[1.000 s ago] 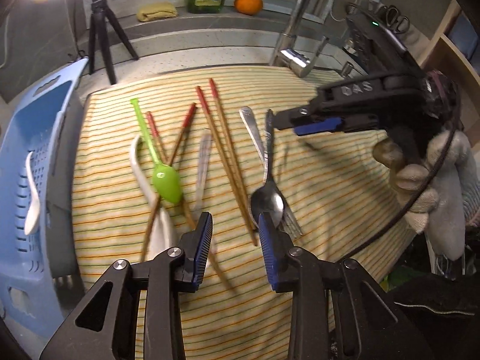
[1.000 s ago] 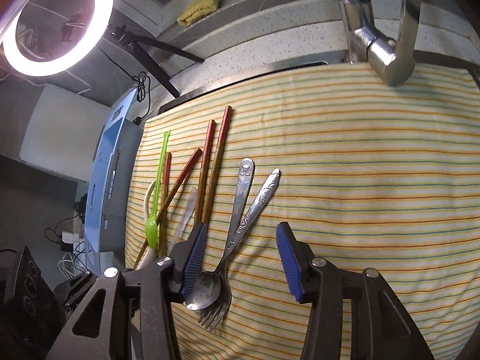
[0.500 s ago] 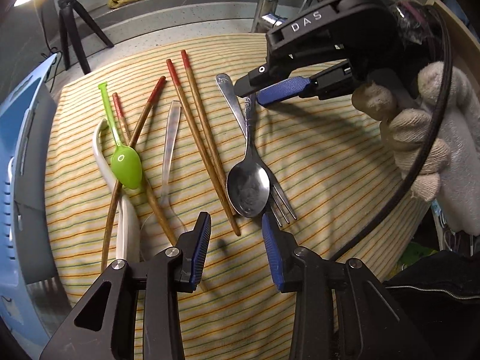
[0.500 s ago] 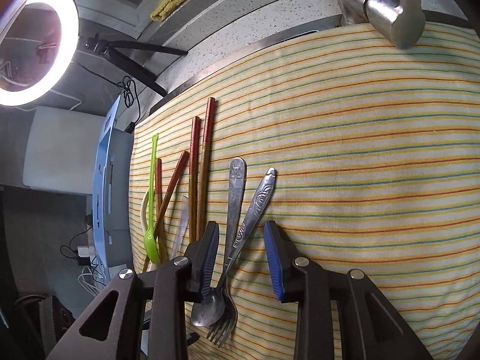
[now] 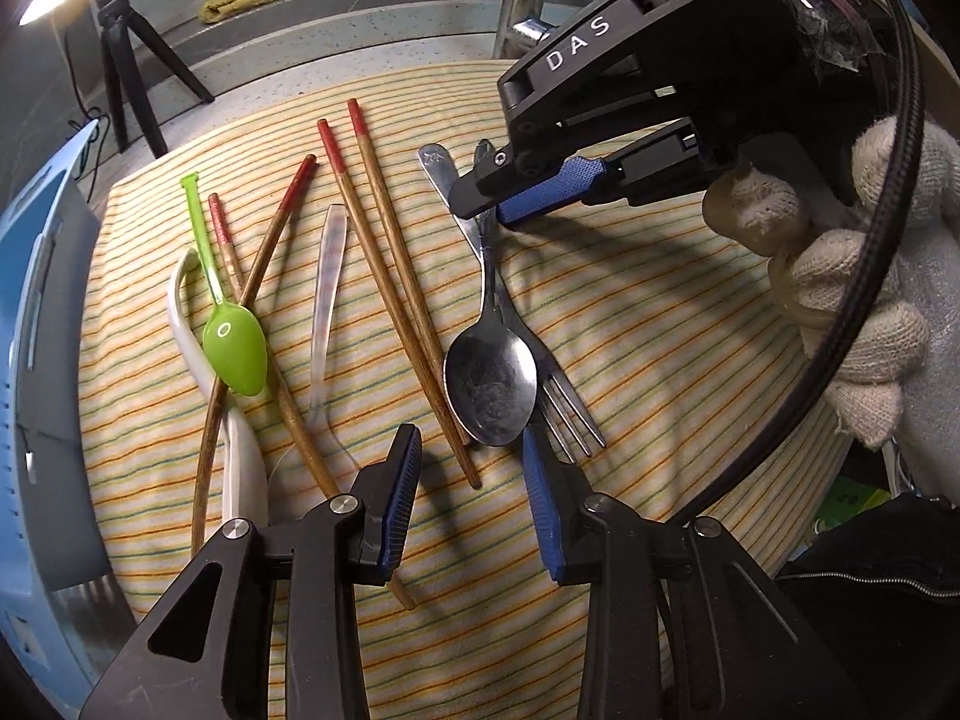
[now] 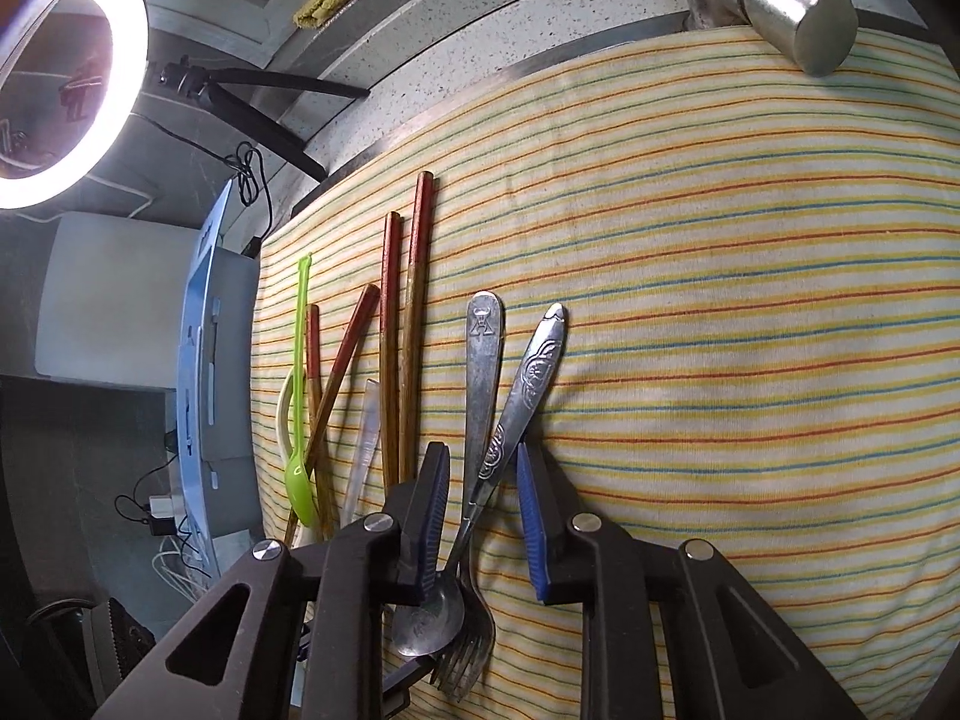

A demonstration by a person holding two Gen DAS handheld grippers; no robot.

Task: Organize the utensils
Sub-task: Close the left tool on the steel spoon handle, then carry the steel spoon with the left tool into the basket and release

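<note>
Sorting looks barely begun: nearly every utensil lies loose on the striped yellow cloth (image 5: 690,324) that covers the tabletop. At far left stands a pale blue slotted plastic basket (image 5: 42,324), presumably the place for them; whether it holds anything I cannot tell.

Next to it on the cloth lie a white plastic spoon (image 5: 240,450) and a lime-green plastic spoon (image 5: 231,342) resting on it, crossed by two red-tipped wooden chopsticks (image 5: 264,264). A clear plastic spoon (image 5: 327,300) comes next, then a second, roughly parallel pair of red-tipped wooden chopsticks (image 5: 390,276).

Further right, a stainless steel spoon (image 5: 489,378) overlaps a stainless steel fork (image 5: 561,402), their handles crossing.

The left gripper (image 5: 471,504) hovers near the steel spoon's bowl, fingers spread wide and holding nothing. The right gripper (image 6: 480,516), held in a white knit glove (image 5: 864,324), straddles both steel handles with fingers (image 6: 435,516) partly apart; neither pad seems to touch metal yet. I judge these two are the next pick, with all the other pieces left to do.
</note>
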